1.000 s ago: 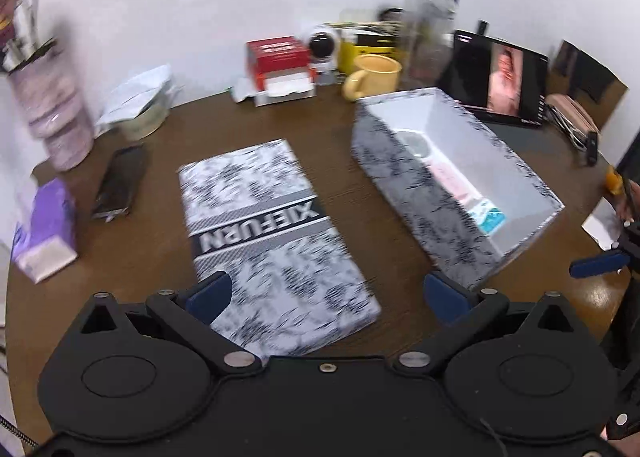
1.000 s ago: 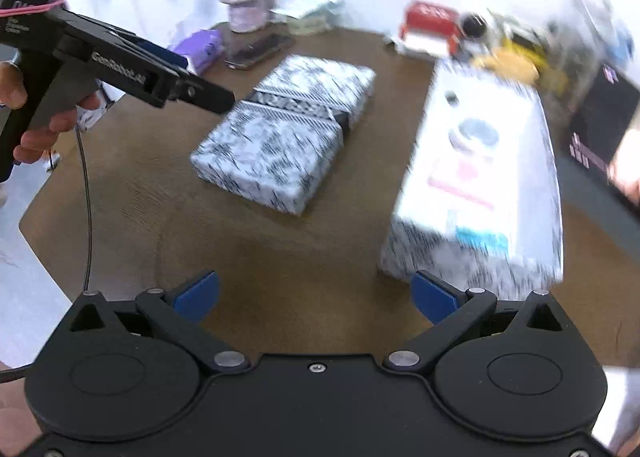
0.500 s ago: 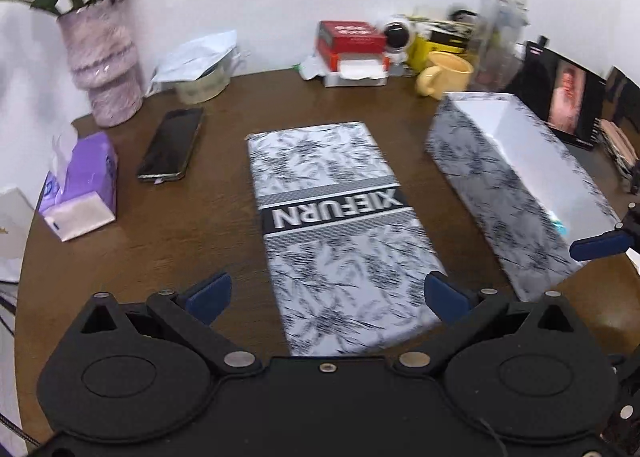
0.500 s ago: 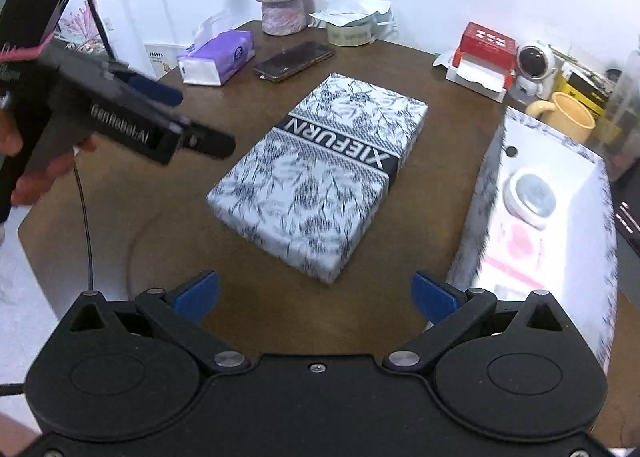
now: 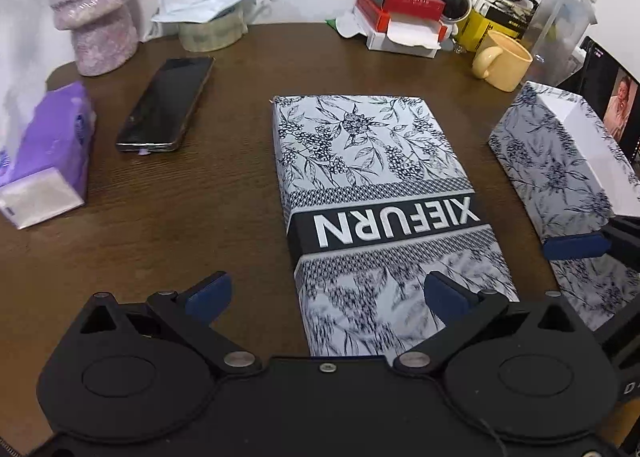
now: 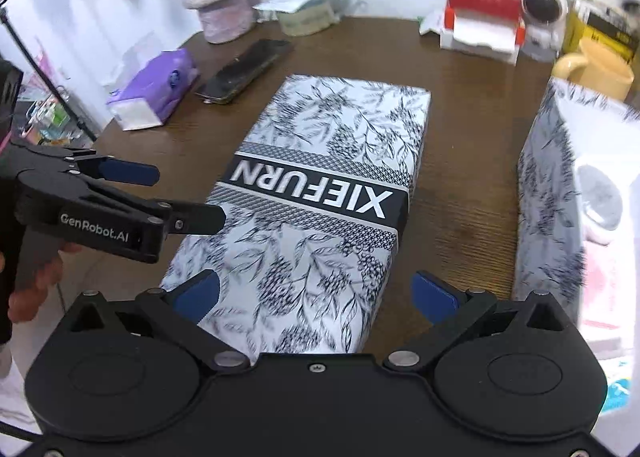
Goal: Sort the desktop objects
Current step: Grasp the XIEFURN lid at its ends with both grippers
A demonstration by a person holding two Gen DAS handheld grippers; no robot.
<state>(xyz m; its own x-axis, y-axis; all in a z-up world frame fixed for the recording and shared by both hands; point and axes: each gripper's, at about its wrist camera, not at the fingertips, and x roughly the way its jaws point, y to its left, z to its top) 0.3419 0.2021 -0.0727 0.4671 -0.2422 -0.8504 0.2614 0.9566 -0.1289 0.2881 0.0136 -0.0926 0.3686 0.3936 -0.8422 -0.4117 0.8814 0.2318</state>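
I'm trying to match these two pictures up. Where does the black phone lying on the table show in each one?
Left wrist view: the phone lies upper left, between the purple tissue pack and the XIEFURN box lid.
Right wrist view: the phone lies upper left of centre, again between the tissue pack and the lid.
Shared landmark: the lid's XIEFURN lettering, upside down in both.

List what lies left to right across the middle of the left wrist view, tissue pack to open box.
Purple tissue pack → black phone → XIEFURN patterned lid → open patterned box, with the right gripper's blue fingertip at its near end.
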